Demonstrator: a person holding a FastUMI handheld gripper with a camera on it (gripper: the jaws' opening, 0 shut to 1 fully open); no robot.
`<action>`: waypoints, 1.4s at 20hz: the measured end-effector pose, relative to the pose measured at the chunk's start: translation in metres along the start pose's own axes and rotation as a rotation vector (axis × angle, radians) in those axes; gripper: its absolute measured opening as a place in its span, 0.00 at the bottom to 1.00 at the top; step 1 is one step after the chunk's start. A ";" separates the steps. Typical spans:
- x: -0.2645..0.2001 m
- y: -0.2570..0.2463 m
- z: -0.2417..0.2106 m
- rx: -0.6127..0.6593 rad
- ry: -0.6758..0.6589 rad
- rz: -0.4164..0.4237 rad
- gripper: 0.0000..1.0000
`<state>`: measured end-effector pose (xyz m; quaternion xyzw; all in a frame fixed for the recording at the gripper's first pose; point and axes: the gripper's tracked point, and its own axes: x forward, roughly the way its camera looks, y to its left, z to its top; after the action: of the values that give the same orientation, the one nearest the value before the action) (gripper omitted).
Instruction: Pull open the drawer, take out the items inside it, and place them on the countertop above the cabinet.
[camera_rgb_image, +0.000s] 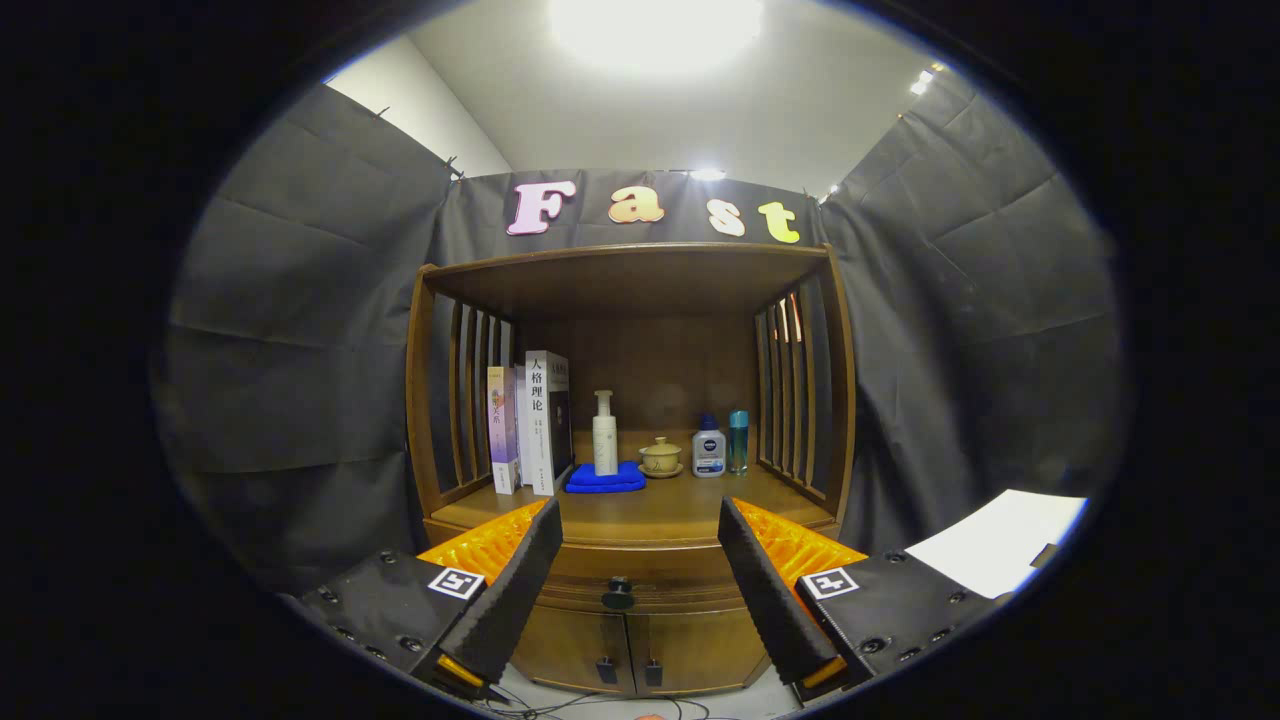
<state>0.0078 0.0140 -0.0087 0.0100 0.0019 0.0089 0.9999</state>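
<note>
A wooden cabinet (630, 400) stands ahead of me against the booth wall. Its drawer (620, 565) sits shut under the countertop (660, 505), with a dark round knob (618, 594) at its middle. My gripper (640, 525) is open and holds nothing. The knob lies ahead of the fingers and between their lines, some way off. What is inside the drawer is hidden.
On the countertop stand books (530, 422), a white pump bottle (604, 433) on a folded blue cloth (605, 478), a small lidded cup (660, 457) and two bottles (720, 443). Two small doors (625, 650) sit below the drawer. A white sheet (1000, 540) lies to the right.
</note>
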 end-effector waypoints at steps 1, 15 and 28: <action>0.005 0.002 0.001 -0.004 -0.003 0.004 0.99; 0.086 0.024 -0.073 0.024 0.133 0.043 0.99; 0.132 0.025 -0.173 0.032 0.324 0.058 0.96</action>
<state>0.1388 0.0451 -0.1811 0.0246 0.1628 0.0391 0.9856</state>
